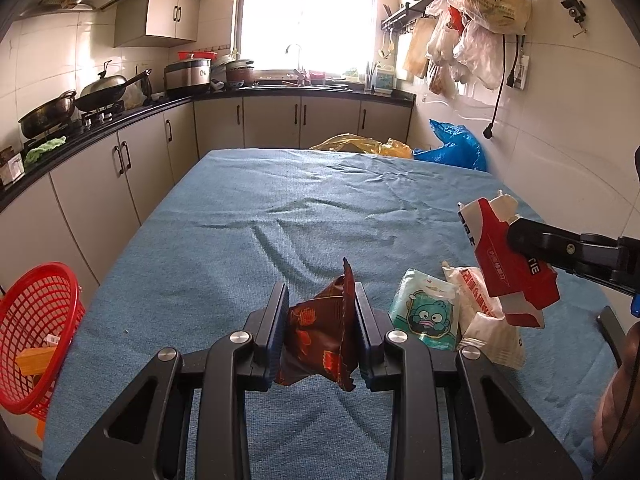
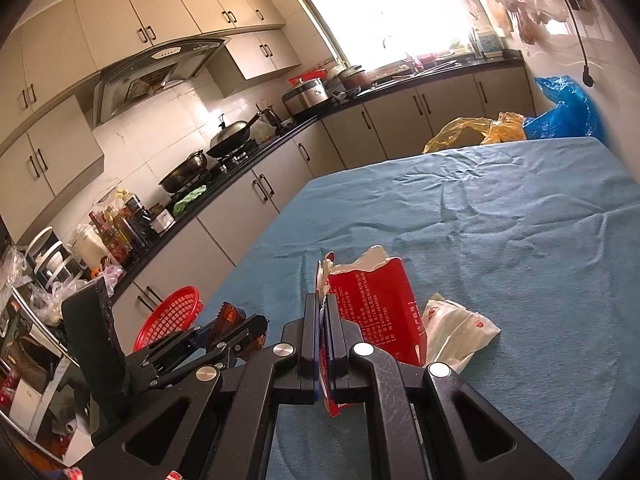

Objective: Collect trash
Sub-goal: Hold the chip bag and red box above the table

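My left gripper (image 1: 322, 300) is shut on a dark brown snack wrapper (image 1: 320, 340), held above the blue tablecloth (image 1: 280, 220). My right gripper (image 2: 323, 304) is shut on a torn red and white carton (image 2: 372, 304); the same carton (image 1: 508, 264) hangs at the right of the left wrist view. On the cloth below lie a pale green cartoon packet (image 1: 428, 316) and a white wrapper with red print (image 1: 484, 316), the white wrapper (image 2: 456, 328) also showing past the carton. A red mesh basket (image 1: 36, 328) stands beside the table's left edge.
Kitchen counter (image 1: 100, 120) with woks and a gas stove runs along the left. Yellow bag (image 1: 360, 145) and blue bag (image 1: 456, 148) sit beyond the table's far edge. Plastic bags (image 1: 480, 20) hang on the right wall. A person's arm (image 1: 616, 400) is at the right edge.
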`<state>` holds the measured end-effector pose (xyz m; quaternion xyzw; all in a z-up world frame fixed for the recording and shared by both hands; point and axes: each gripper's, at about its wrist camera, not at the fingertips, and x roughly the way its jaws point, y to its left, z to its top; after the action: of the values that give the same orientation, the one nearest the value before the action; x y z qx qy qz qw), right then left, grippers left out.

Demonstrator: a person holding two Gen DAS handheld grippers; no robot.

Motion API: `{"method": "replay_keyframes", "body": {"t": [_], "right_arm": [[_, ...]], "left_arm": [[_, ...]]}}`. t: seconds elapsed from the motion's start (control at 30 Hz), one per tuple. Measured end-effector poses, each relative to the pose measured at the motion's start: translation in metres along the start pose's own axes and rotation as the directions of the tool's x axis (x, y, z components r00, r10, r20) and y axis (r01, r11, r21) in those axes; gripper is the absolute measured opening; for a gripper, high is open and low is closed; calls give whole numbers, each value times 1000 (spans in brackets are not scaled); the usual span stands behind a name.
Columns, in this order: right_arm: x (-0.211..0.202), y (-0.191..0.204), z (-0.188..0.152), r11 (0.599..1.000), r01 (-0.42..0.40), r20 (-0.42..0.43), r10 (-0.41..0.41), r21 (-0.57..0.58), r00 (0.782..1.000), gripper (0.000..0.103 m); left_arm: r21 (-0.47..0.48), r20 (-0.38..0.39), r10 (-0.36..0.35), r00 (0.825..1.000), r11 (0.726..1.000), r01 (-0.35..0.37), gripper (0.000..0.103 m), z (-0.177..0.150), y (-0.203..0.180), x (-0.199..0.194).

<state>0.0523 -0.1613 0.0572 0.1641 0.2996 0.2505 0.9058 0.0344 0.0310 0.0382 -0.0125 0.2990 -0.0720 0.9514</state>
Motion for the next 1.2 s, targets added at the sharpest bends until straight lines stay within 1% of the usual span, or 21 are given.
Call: {"method": "replay_keyframes", "body": {"t": [0.53,0.67,0.87,0.97,1.1,1.2], "right_arm": [[3,0,-2,1000,-4,-6,4,-4,1000,3],[3,0,-2,1000,-5,-6,5,-2,1000,3],[5,-3,0,999,-17,-17,18,46,1000,3],[1,1,1,998,-20,-16,21,63,1000,3],[-7,15,4,997,-48,0,48,66,999,3],[-7,33,4,997,-63,-2,64,44,998,3]], "left_arm": [[2,-2,2,1000,1000,-2,29,1,-1,0],[3,-8,9,1000,1000,-9,29,-3,5,1],[-2,-4,21,1000,1000,-21,29,-4,10,-2],[-27,4,17,1000,1000,-16,29,0,14,-10],[-45,40,22,999,999,-20,29,3,25,-41],[-60,56,34,998,998,-31,29,5,37,-61]]}}
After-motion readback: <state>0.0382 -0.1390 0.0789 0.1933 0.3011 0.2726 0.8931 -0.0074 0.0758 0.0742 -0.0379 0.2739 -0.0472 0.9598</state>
